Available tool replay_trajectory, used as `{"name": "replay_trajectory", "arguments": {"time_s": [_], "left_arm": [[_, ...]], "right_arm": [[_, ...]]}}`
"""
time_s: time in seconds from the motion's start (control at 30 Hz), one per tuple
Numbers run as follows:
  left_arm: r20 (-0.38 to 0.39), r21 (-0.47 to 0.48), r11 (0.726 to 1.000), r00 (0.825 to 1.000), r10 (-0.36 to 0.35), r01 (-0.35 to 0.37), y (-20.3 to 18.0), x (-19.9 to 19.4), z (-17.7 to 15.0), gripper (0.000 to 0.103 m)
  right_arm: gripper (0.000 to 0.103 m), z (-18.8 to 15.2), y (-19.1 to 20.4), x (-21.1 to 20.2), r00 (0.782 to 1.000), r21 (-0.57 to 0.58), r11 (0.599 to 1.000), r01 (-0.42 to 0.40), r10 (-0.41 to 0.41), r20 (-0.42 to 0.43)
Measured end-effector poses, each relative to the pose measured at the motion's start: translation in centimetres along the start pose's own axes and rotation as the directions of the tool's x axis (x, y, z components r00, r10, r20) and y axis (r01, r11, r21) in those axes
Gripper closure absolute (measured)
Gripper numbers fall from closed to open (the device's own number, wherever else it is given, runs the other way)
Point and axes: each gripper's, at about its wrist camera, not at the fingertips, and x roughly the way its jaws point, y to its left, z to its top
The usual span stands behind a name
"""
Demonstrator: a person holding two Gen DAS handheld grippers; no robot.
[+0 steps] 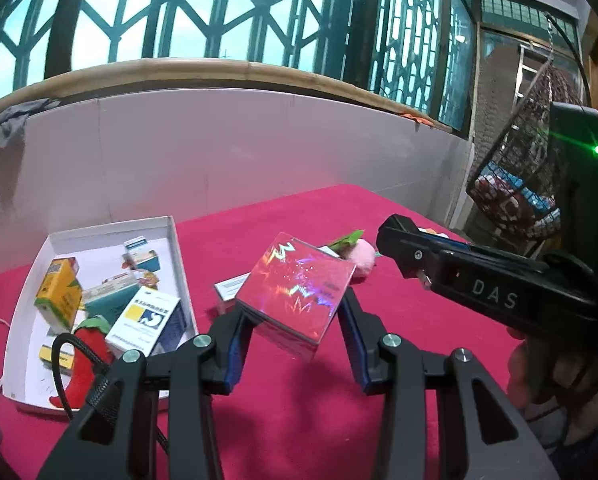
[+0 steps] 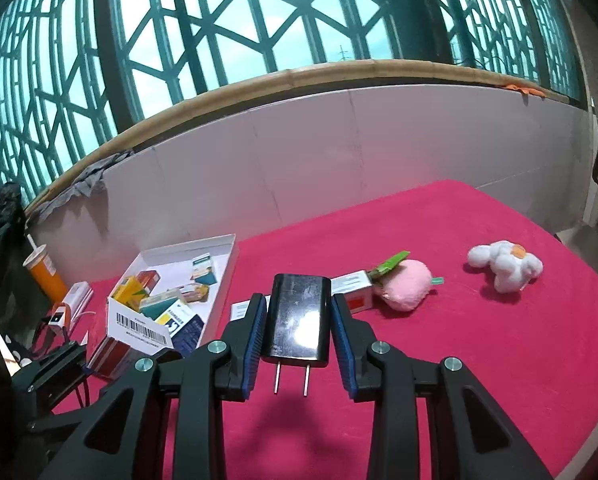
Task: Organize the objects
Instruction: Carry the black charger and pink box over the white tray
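Note:
My left gripper [image 1: 295, 312] is shut on a shiny holographic red box [image 1: 295, 284] and holds it tilted above the red cloth. My right gripper [image 2: 297, 320] is shut on a black plug adapter [image 2: 297, 320], prongs pointing toward me, above the cloth. The right gripper also shows in the left wrist view [image 1: 403, 248], at the right. The white tray [image 1: 171, 240] at the left holds several small cartons and a red chilli toy [image 1: 83, 352]. In the right wrist view the tray [image 2: 229, 264] sits left of centre, and the held box [image 2: 127, 336] shows at lower left.
A pink peach plush [image 2: 407, 288] and a small white carton [image 2: 355, 290] lie on the red cloth [image 2: 479, 340]. A white plush [image 2: 507, 266] lies farther right. An orange cup [image 2: 45, 272] stands at far left. A wire basket [image 1: 515, 184] hangs at the right.

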Motion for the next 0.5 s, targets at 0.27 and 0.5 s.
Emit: {"name": "replay_trajectory", "arguments": {"time_s": [0.27,0.5], "left_arm": [[0.032,-0.039,0.998,0.999,0.043,-0.042,2.4,-1.7,-0.4,0.062],[0.046,-0.089,0.992,0.995,0.092,-0.087,5.4,-3.3,-0.7,0.062]], "right_arm": [[0.069,0.3,3.5,0.7,1.0,-0.06,0.998,-0.025,0.024,-0.009],[0.069,0.2,6.7,1.8,0.998,-0.099,0.993,-0.064,0.062,-0.027]]}}
